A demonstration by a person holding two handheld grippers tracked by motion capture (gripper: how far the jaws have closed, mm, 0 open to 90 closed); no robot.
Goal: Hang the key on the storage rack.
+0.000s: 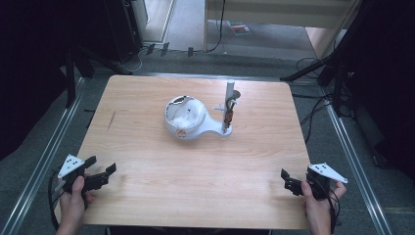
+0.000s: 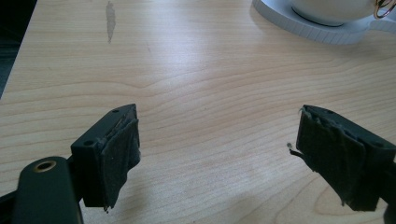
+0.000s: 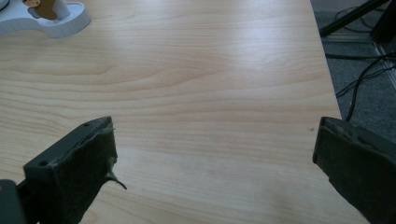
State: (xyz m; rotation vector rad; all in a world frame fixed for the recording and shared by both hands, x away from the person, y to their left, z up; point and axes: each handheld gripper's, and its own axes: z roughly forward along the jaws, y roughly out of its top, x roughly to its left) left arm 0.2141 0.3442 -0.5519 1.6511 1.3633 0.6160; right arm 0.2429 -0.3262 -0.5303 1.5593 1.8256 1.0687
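High view first, nearest edge: I am holding my left gripper [image 1: 100,170] over the near left corner of the wooden table [image 1: 147,186], and its jaws are standing apart with nothing between them. My left hand [image 1: 73,200] is wrapping the grip just behind it, with the grey three-cornered plate sitting on top. Over at the near right corner I am holding my right gripper [image 1: 288,179] the same way, my right hand [image 1: 317,203] behind it. Its jaws are spread wide with bare wood between them.

Along the left gripper view, my left gripper [image 2: 212,149] is hanging just above the tabletop, its two black pads frayed at the edges and well apart from each other. Along the right gripper view, my right gripper [image 3: 212,163] is gaping open too, its right-hand jaw reaching past the table's edge, with grey floor and cables lying beyond.

Farther out, near the middle of the table and well apart from both grippers, a white bowl [image 1: 185,117] is sitting on a white stand [image 1: 215,129]. Something white is lying inside the bowl; I cannot tell what. A slim white post [image 1: 229,100] is rising upright from the stand's right end, with small brownish pieces hanging against it.
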